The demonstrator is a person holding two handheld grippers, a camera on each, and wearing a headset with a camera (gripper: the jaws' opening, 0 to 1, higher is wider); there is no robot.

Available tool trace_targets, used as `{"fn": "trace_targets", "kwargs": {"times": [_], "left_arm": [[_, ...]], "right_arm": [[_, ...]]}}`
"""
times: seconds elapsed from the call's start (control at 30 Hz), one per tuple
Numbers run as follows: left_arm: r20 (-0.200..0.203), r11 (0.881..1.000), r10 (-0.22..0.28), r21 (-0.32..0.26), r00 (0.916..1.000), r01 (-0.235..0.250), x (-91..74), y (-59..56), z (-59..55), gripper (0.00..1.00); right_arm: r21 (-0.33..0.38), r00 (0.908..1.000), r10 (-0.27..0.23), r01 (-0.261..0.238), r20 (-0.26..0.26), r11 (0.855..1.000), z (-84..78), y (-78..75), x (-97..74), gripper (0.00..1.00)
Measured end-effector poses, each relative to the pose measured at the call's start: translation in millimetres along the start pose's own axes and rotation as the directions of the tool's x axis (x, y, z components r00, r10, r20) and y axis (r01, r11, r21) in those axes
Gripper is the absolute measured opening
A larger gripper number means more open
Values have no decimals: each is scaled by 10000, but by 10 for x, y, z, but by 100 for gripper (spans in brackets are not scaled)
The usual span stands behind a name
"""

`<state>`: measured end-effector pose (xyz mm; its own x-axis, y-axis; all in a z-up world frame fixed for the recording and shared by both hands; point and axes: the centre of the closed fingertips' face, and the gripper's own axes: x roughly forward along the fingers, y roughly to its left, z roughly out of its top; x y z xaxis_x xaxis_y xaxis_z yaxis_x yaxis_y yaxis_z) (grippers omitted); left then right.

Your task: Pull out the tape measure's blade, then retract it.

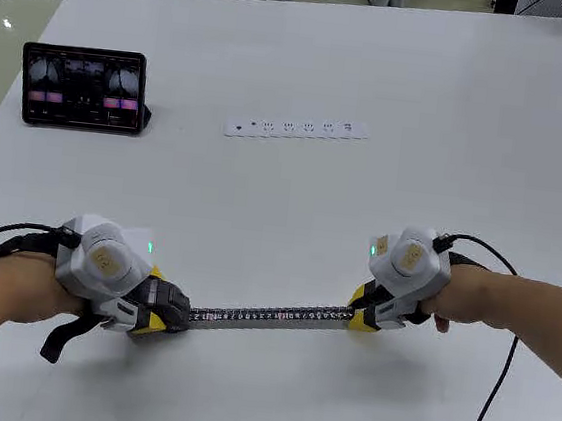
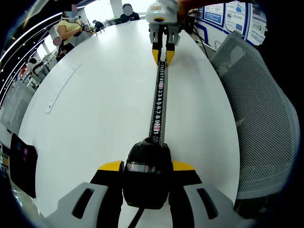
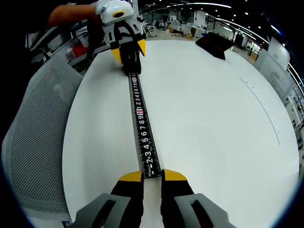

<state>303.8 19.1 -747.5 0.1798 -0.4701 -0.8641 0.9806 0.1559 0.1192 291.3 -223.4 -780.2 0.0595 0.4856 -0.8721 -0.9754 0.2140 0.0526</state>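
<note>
On counter [image 1: 375, 80], left gripper [image 1: 157, 308] clamps tape case [image 2: 147, 175], right gripper [image 3: 152, 177] pinches blade [image 3: 142, 128] end; I'd feed blade back slow, straight.

Open-plan office, long white table [image 1: 424, 95], mesh chair [image 2: 259, 118], wall posters [image 2: 236, 13], ceiling strip lights [image 3: 206, 4]

Black case [image 2: 147, 173], dark numbered blade [image 2: 159, 102] — white table [image 1: 376, 70].

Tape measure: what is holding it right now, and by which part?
The left gripper clamps the black tape measure case by its sides; the right gripper pinches the free end of the black numbered blade, drawn out between them.
</note>
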Motion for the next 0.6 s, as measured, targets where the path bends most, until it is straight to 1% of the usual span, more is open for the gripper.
{"fn": "trace_targets", "kwargs": {"times": [0.6], "left_arm": [[-3,10000,-18,13,10000,18,-8,-13,7,32]], "right_arm": [[169,9999,-90,92,-71,9998,-80,-26,-42,9]]}}
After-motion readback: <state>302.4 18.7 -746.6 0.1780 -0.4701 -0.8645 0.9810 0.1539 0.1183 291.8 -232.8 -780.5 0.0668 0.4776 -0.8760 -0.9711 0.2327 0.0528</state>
